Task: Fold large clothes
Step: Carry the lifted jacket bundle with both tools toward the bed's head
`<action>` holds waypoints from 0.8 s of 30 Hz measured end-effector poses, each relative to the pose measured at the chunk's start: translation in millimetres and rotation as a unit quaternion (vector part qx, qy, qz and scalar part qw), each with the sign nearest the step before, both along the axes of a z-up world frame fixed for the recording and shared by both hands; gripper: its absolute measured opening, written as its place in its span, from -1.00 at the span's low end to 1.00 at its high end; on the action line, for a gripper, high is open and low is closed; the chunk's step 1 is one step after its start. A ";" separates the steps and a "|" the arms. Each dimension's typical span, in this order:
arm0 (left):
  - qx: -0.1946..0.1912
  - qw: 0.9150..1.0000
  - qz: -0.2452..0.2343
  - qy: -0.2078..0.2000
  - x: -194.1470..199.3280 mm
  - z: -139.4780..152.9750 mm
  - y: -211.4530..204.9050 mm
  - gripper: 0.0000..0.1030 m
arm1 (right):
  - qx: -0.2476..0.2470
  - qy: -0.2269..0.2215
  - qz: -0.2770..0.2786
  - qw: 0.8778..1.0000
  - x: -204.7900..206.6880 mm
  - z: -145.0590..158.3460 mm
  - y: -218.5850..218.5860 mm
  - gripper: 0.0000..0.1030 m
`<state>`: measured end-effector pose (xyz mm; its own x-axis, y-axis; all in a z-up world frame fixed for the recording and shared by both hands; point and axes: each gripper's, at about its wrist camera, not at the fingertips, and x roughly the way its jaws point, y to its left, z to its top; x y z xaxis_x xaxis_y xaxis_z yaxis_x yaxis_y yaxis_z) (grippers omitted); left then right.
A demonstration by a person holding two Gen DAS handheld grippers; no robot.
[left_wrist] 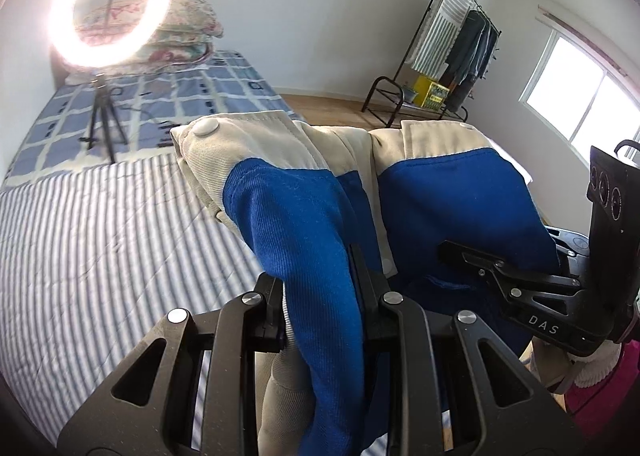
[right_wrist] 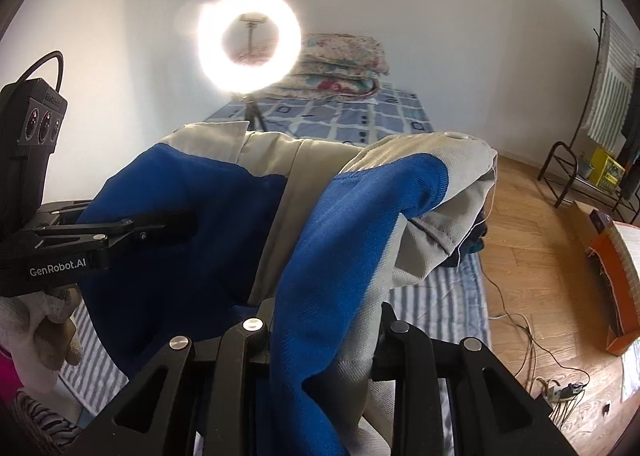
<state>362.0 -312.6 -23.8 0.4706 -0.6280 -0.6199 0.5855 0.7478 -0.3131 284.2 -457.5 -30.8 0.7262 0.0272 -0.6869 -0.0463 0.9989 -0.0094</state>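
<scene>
Striped blue-and-white bedding [left_wrist: 100, 240] covers the one bed, with a blue checked sheet [left_wrist: 168, 96] farther up it and a single stack of folded floral quilts [right_wrist: 340, 64] at the head. One blue-and-beige jacket [left_wrist: 304, 192] hangs lifted above the bed, bunched between the two grippers; a round white snap [left_wrist: 205, 129] shows on its beige collar. One clothes rack [left_wrist: 460, 52] stands against the far wall with garments hung on it, beside one window [left_wrist: 576, 96]. One lit ring light [left_wrist: 114, 2] sits on a black tripod [left_wrist: 100, 116] on the bed. On the wooden floor [right_wrist: 540, 256] lie an orange box [right_wrist: 616, 296] and a tangle of cables [right_wrist: 532, 356].

Writing: "DAS" on the right gripper's body in the left wrist view, "GenRobot.AI" on the left gripper's body in the right wrist view.

The left gripper [left_wrist: 320, 276] has its jaws drawn narrow, clamped on a fold of the jacket's blue cloth. The right gripper [right_wrist: 324, 320] is likewise pinched on blue and beige cloth. A gloved hand [right_wrist: 44, 320] holds the left gripper.
</scene>
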 end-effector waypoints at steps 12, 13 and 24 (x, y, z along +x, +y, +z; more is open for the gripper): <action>-0.035 0.999 -0.020 -0.020 126.7 -3.4 -92.7 -0.56 | -0.044 -0.029 -0.034 0.998 106.1 12.1 -75.3 -0.50; -0.034 0.999 -0.020 -0.025 135.9 -3.0 -99.0 -0.56 | -0.044 -0.032 -0.038 0.998 117.2 11.8 -82.0 -0.50; -0.044 0.998 -0.011 -0.044 233.4 -26.3 -163.0 -0.56 | -0.054 -0.045 -0.053 0.996 209.3 -9.2 -129.6 -0.50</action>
